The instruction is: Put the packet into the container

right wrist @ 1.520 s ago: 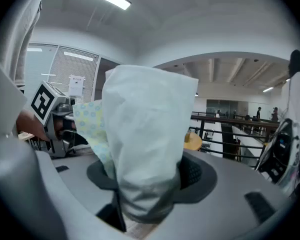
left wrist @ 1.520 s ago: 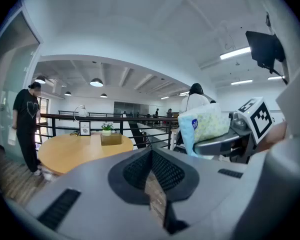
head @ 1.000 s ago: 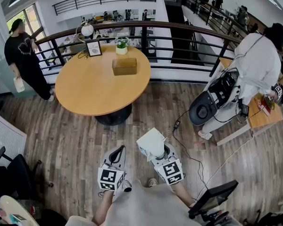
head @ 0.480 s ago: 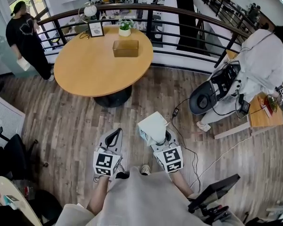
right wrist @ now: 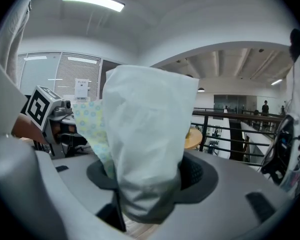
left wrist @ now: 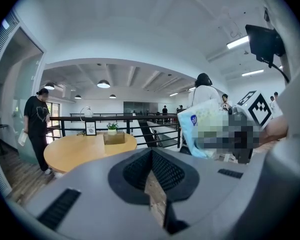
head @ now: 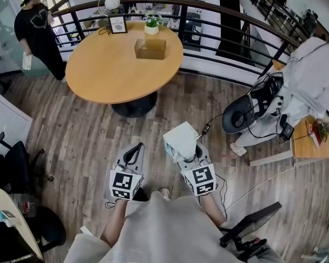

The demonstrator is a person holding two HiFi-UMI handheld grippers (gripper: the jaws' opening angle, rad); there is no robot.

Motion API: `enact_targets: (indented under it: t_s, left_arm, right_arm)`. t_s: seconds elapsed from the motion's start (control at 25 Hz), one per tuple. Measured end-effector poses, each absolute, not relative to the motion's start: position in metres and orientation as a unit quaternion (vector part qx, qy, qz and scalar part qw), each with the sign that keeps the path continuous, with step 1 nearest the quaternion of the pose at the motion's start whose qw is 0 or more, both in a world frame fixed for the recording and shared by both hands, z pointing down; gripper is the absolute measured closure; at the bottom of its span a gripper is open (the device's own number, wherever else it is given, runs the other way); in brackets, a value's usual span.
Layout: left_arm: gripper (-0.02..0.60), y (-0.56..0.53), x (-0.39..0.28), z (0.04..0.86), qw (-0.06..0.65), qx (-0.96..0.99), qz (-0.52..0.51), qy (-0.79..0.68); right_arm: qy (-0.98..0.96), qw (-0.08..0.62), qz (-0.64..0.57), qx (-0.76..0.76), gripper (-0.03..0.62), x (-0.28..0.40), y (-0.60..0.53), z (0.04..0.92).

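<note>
My right gripper (head: 187, 153) is shut on a soft white packet (head: 181, 139) and holds it above the wooden floor. In the right gripper view the packet (right wrist: 146, 134) bulges up between the jaws and hides most of what lies ahead. The left gripper (head: 134, 155) hangs beside it to the left, shut, with nothing between its jaws (left wrist: 152, 156). The brown box container (head: 150, 49) stands on the far side of a round wooden table (head: 115, 75), well ahead of both grippers. From the left gripper view the container (left wrist: 114, 138) and the packet (left wrist: 204, 129) both show.
A black railing (head: 230, 23) runs behind the table. On the table's far edge stand a plant pot (head: 151, 27), a picture frame (head: 118, 24) and a lamp (head: 112, 3). A person in black (head: 39, 32) stands at the left, a person in white (head: 312, 86) at the right. Cables (head: 211, 130) cross the floor.
The view has shifted: the table and both grippers sit a little higher in it. The right gripper keeps its hold on the packet and the left stays shut.
</note>
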State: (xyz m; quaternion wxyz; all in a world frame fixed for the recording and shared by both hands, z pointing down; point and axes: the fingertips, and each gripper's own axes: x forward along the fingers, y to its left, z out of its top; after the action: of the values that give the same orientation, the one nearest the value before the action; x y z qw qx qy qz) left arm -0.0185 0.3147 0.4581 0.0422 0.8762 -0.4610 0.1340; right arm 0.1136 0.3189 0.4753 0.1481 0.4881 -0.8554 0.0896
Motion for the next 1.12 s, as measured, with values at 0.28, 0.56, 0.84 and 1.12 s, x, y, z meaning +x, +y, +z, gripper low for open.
enact_targets:
  t_s: [0.28,0.56,0.84,1.12]
  left_arm:
    - [0.577,0.298,-0.011,0.471,0.052,0.877,0.143,-0.455]
    - [0.577,0.253,0.0,0.477,0.05,0.89,0.139,-0.432]
    - [0.577,0.181,-0.011,0.477,0.051,0.902,0.136,-0.407]
    - [0.577,0.103,-0.031,0.466,0.046,0.918,0.128,-0.374]
  right_arm:
    - [-0.858,0.154,0.097,0.48,0.321,0.114,0.301,0.485]
    - [-0.846,0.161,0.102,0.498,0.321,0.123,0.264,0.494]
    - [-0.831,0.165,0.104,0.522,0.321,0.11,0.198,0.492]
    - [-0.814,0.168,0.108,0.545,0.321,0.084,0.129,0.484]
